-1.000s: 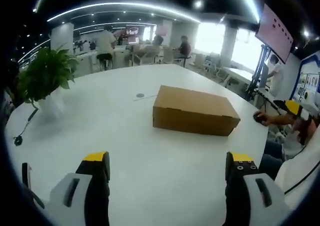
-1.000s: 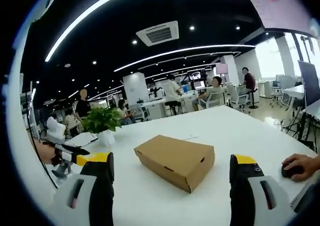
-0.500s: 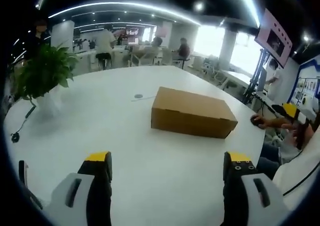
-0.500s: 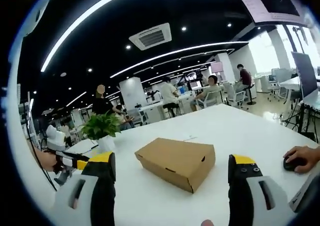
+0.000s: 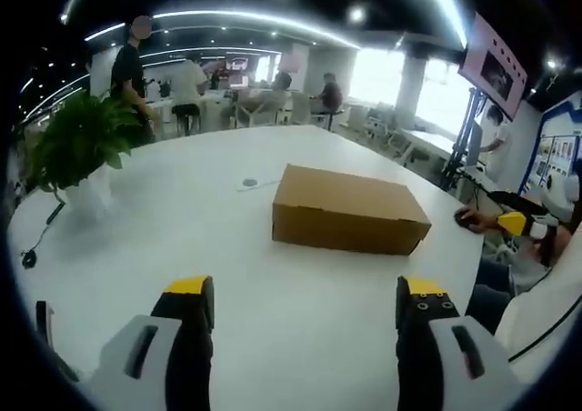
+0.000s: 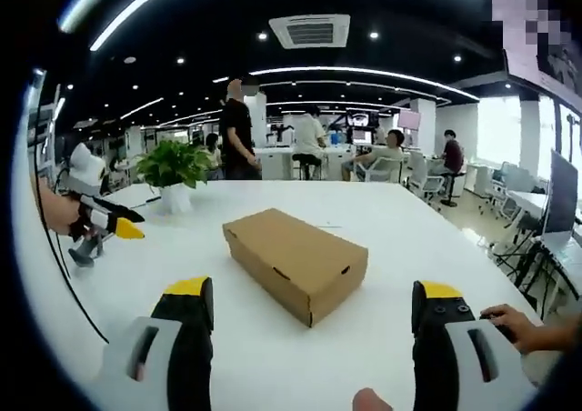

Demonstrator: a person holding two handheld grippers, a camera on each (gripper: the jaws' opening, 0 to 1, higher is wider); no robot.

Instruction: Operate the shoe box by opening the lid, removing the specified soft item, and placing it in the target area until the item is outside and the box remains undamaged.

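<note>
Left hand-held gripper (image 5: 305, 302) and right hand-held gripper (image 6: 309, 306) both jaws apart, empty, aimed at the shoe box (image 5: 348, 209), likely lining up for the lid. Box shut, mid white surface (image 5: 182, 220), well apart from grippers, long axis slanting away. Potted plant (image 5: 77, 143) near far edge.

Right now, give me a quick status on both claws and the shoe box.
Left claw open, empty. Right claw open, empty. Shoe box shut on the white table, untouched. Nothing between the claws and the box.
</note>
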